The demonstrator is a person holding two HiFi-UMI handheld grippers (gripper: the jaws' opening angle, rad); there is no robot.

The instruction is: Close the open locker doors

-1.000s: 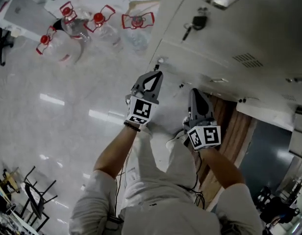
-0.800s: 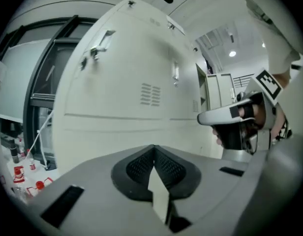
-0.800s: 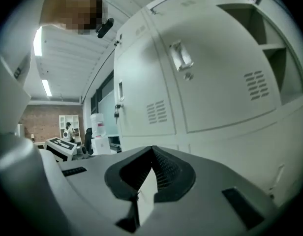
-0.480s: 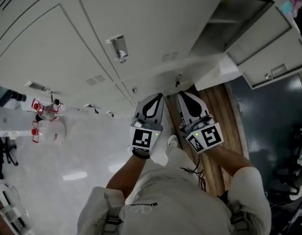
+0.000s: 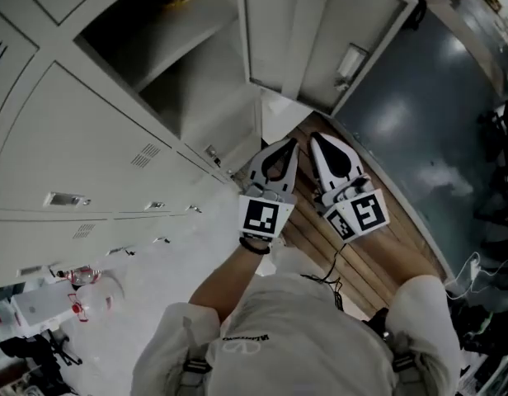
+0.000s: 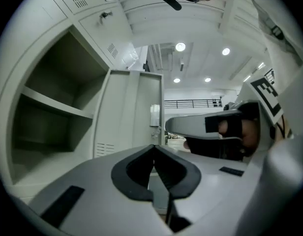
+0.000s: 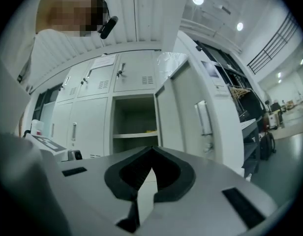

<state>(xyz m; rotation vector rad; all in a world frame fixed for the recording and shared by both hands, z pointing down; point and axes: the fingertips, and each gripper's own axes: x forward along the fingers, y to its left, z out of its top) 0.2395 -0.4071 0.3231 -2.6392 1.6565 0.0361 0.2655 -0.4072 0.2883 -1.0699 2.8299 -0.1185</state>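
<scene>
In the head view, the person is holding the left gripper (image 5: 289, 145) and the right gripper (image 5: 317, 137) side by side, aiming both at the pale grey metal locker bank (image 5: 89, 163). One tall grey metal locker door (image 5: 320, 40) is standing swung wide. The shelved open compartment (image 5: 167, 64) is gaping beside it, while the neighbouring doors are sitting flush.

In the left gripper view, that gripper's jaws are pressing together with nothing between them. The compartment is lying to the left and the door ahead, apart from the tips.

In the right gripper view, the jaws are likewise meeting on nothing. They are facing the compartment, with the door and its upright metal handle (image 7: 203, 117) off to the right, untouched.

Judging by this, the visible door is waiting to be pushed home. Every other door in view is looking closed, so closing this locker is what remains here.
</scene>
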